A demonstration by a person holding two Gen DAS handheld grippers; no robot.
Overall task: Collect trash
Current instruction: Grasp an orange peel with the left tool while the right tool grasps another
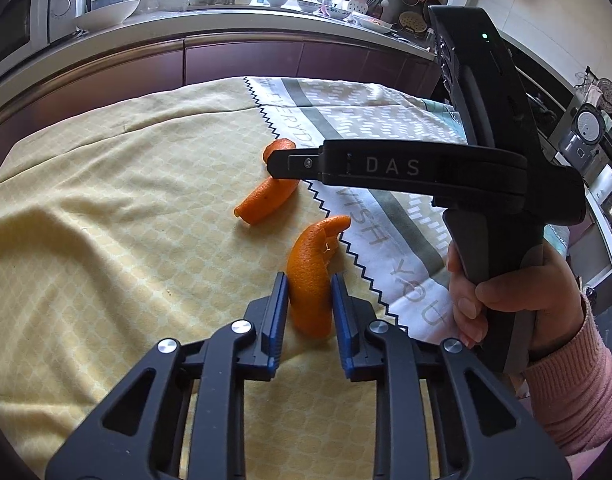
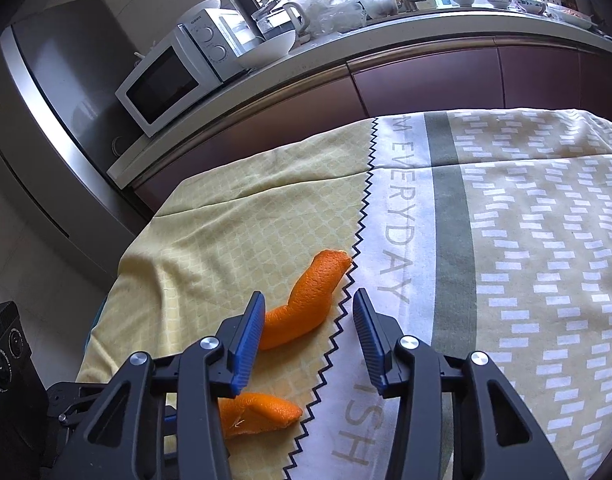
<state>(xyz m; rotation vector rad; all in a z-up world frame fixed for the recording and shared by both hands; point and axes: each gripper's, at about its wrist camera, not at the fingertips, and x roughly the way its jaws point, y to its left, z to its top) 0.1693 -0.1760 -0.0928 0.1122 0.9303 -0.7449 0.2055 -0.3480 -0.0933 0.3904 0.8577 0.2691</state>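
Observation:
Two curled orange peels lie on a yellow and white tablecloth [image 1: 106, 200]. In the left wrist view the near peel [image 1: 311, 272] stands between the blue pads of my left gripper [image 1: 309, 284]; the jaws are close around it, and I cannot tell whether they press it. The far peel [image 1: 266, 198] lies beyond, partly under my right gripper [image 1: 272, 162], seen side-on. In the right wrist view my right gripper [image 2: 309, 304] is open, with the far peel [image 2: 306, 304] between its fingers and touching the left pad [image 2: 248, 344]. The near peel [image 2: 262, 410] lies below it.
The tablecloth [image 2: 505, 240] has a zigzag seam and grey lettering. Behind the table runs a kitchen counter [image 2: 425, 28] with a microwave [image 2: 166, 84], bowls and dishes. A fridge [image 2: 46, 100] stands at the left. A hand in a pink sleeve [image 1: 505, 300] holds the right gripper.

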